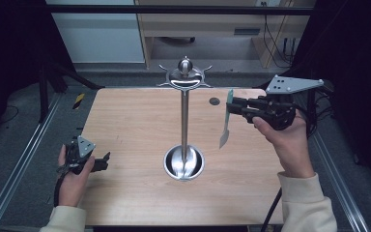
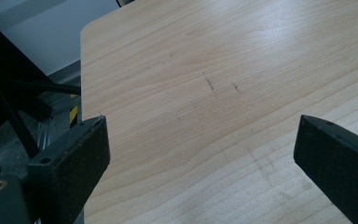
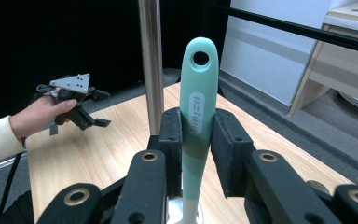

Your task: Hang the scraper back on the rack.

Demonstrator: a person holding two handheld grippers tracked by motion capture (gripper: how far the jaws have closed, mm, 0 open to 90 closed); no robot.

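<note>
One spatula [image 3: 197, 116] is clamped in the right tool [image 1: 236, 107]. One stand [image 1: 184, 121] rises just beside it. The left tool [image 1: 104, 162] is open and empty above the tabletop [image 1: 135, 125].

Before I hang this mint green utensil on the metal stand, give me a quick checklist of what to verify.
1. Grip: right gripper fingers clamp the mint green plastic utensil on its handle: ok.
2. Hanging hole at the handle's end is free of the fingers: ok.
3. Utensil hangs upright, blade end down, above the wooden table: ok.
4. Tall chrome stand is upright, and the hooks around its top look free: ok.
5. Hole lined up with a hook: cannot tell.
6. Left gripper is open, low at the table's left, apart from the stand: ok.
</note>
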